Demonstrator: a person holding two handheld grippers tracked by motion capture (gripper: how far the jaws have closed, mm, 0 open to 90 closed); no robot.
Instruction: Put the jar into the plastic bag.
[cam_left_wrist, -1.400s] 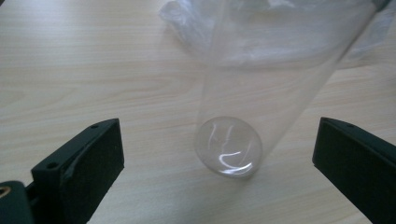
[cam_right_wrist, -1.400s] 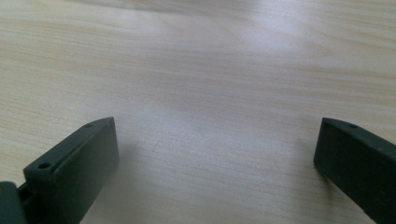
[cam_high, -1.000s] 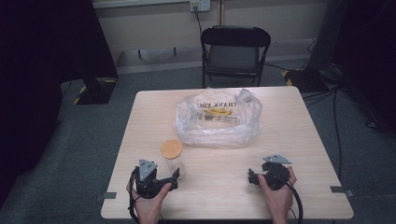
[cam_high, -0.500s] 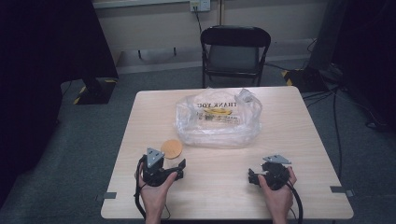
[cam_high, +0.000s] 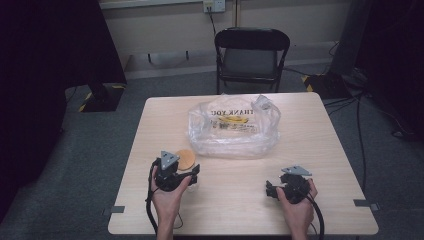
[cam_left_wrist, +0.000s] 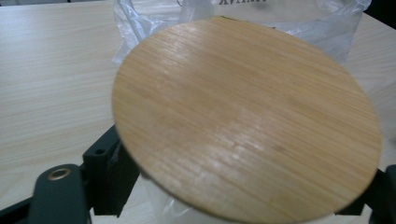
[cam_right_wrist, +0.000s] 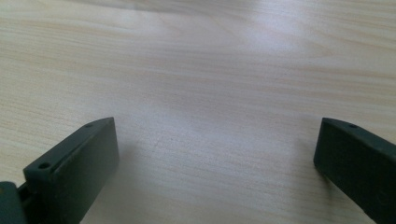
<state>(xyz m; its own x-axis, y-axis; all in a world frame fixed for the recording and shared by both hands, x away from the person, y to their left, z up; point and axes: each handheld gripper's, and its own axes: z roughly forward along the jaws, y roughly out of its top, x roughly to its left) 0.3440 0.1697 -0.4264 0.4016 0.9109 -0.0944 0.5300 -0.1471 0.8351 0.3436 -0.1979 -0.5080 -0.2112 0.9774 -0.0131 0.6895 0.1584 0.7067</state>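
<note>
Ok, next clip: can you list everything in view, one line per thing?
Table: one, light wood, centre of the high view.
Plastic bag: one, clear with yellow and black print, far middle of the table.
Jar with wooden lid: one, tan round lid over a pale body, near left, between the left gripper's jaws.
Folding chair: one, black, beyond the table.
Wall socket: one, pale, on the wall behind the chair.
Left gripper: one, black, jaws either side of the jar.
Right gripper: one, black, jaws wide apart over bare table.
Hands: two, holding the grippers at the near edge.
</note>
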